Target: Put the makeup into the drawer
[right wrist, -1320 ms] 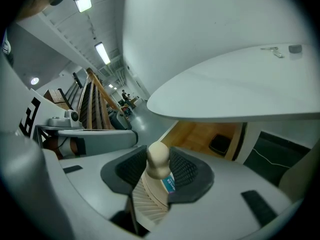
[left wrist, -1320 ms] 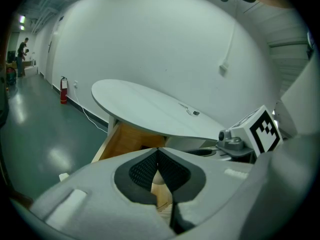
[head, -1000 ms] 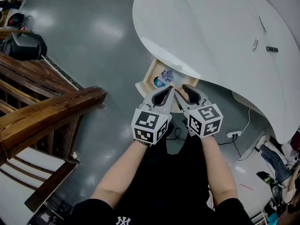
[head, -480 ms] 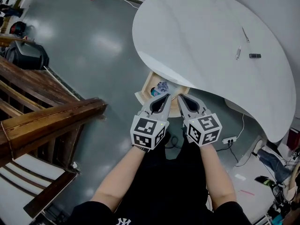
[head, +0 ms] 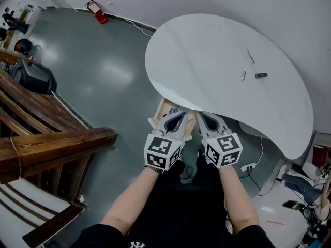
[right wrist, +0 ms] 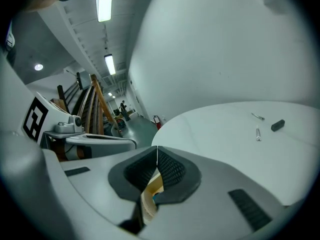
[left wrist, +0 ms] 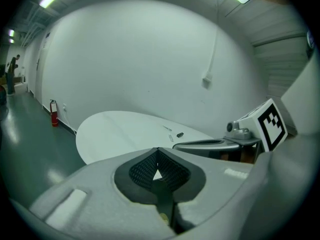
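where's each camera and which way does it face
Head view: on the person's head, steeply down at white table, wooden drawer; forearms, left gripper, right gripper show.
Left gripper view: on that gripper, along its shut jaws over the table; right gripper alongside.
Right gripper view: likewise, jaws just closed, empty; left gripper alongside.
All share the table and small black item.

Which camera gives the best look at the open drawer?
The head view: it looks down on the wooden drawer, open under the edge of the table, though partly covered. The right gripper view shows only what looks like a pale sliver of it below its jaws. The left gripper view shows none.
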`<state>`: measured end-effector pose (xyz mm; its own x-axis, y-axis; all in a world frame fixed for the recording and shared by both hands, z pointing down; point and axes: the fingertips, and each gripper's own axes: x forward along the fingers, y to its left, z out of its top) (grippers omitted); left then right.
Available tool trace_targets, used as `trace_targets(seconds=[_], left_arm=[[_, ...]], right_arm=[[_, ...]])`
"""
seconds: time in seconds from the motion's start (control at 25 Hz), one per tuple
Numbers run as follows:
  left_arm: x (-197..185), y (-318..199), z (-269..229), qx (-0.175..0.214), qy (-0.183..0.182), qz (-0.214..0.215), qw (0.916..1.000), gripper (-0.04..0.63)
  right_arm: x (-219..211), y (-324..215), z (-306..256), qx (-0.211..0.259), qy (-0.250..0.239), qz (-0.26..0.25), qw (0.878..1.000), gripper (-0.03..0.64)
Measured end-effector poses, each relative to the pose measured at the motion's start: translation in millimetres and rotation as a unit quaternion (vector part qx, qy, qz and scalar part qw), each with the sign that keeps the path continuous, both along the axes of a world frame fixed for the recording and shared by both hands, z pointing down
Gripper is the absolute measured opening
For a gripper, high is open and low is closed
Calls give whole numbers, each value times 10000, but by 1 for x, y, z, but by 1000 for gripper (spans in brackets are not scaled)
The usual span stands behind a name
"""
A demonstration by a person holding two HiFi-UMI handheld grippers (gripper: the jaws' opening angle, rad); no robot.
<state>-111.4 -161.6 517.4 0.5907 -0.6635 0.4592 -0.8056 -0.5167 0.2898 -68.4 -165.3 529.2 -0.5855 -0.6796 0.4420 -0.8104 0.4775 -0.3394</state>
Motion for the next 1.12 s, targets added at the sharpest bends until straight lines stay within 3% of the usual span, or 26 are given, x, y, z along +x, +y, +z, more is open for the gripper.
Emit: trace_targets(seconds=[0.64, 1.12], left_arm=[[28, 5, -125, 958, 126, 280, 9949, 8], [39, 8, -182, 1328, 243, 383, 9901, 8]], right_arm=[[28, 6, -120, 942, 78, 369, 9948, 15], [43, 7, -190, 1540, 170, 560, 9863, 15]])
